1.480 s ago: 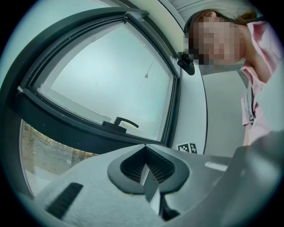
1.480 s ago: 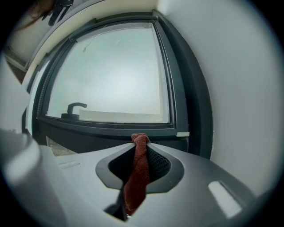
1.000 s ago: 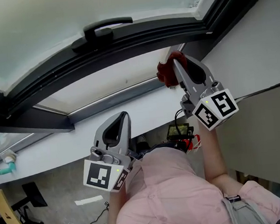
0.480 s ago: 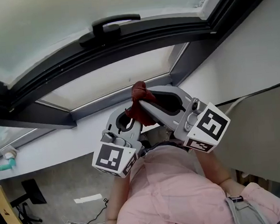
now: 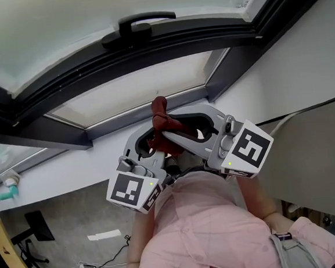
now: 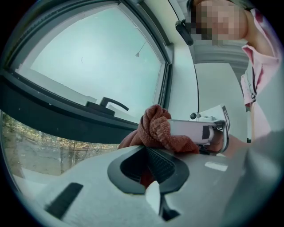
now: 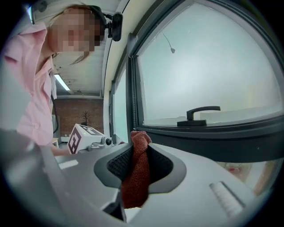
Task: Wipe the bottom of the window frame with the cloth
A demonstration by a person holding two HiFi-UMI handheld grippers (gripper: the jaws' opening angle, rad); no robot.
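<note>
The red cloth (image 5: 162, 120) is bunched into a knot and held up between the two grippers, in front of the white ledge (image 5: 89, 166) under the window. In the head view its top reaches the grey bottom rail of the window frame (image 5: 125, 118), but I cannot tell whether it touches the rail.

The right gripper (image 5: 166, 134) reaches in from the right and its jaws are clamped on the cloth. In the right gripper view the cloth (image 7: 135, 173) hangs as a twisted strip straight down through the gap of that gripper (image 7: 138, 148).

The left gripper (image 5: 150, 140) comes up from below, and its tips lie right against the right gripper's. In the left gripper view its jaws (image 6: 144, 153) are drawn close together. A fold of cloth (image 6: 155, 131) shows inside the gap and the knot bulges just past the tips, so both claws grip the same cloth.

Above them the dark window sash stands tilted open, with its black handle (image 5: 139, 25) on the lower bar. The person's pink shirt (image 5: 199, 227) fills the bottom of the head view.
</note>
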